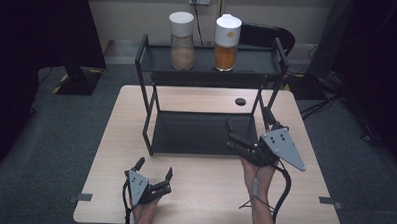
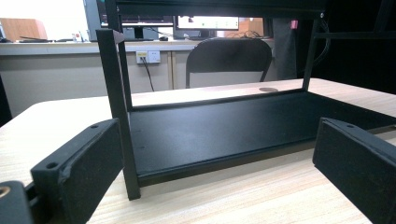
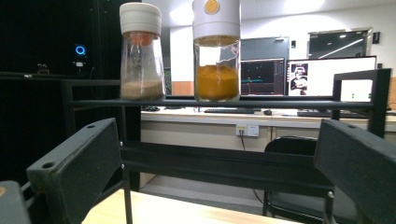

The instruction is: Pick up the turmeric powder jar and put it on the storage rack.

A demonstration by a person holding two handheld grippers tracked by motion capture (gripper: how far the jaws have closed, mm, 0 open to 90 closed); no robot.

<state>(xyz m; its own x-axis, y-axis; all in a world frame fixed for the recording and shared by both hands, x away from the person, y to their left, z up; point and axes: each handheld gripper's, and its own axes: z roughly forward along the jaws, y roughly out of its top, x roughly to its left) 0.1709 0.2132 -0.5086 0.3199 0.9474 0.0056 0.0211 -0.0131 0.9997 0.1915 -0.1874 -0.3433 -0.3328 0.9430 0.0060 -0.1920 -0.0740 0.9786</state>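
A black two-tier rack [image 1: 147,80] stands on the far half of the wooden table [image 1: 203,197]. Its top shelf [image 3: 261,103] carries two white-lidded glass jars: one with pale brown powder [image 1: 182,41] [image 3: 140,60] and one with orange powder [image 1: 226,43] [image 3: 216,60]. The lower shelf [image 1: 195,134] [image 2: 210,135] is bare. My left gripper [image 1: 155,167] [image 2: 217,133] rests low near the table's front, open, facing the rack's front left post [image 2: 116,112]. My right gripper [image 1: 246,119] [image 3: 217,128] is raised by the rack's front right, open and empty, level with the jars.
A small round black hole [image 1: 240,101] sits in the table behind the rack. A dark chair [image 1: 269,37] [image 2: 229,58] stands beyond the table. Bare tabletop lies between the rack and the front edge. Cables trail from both grippers.
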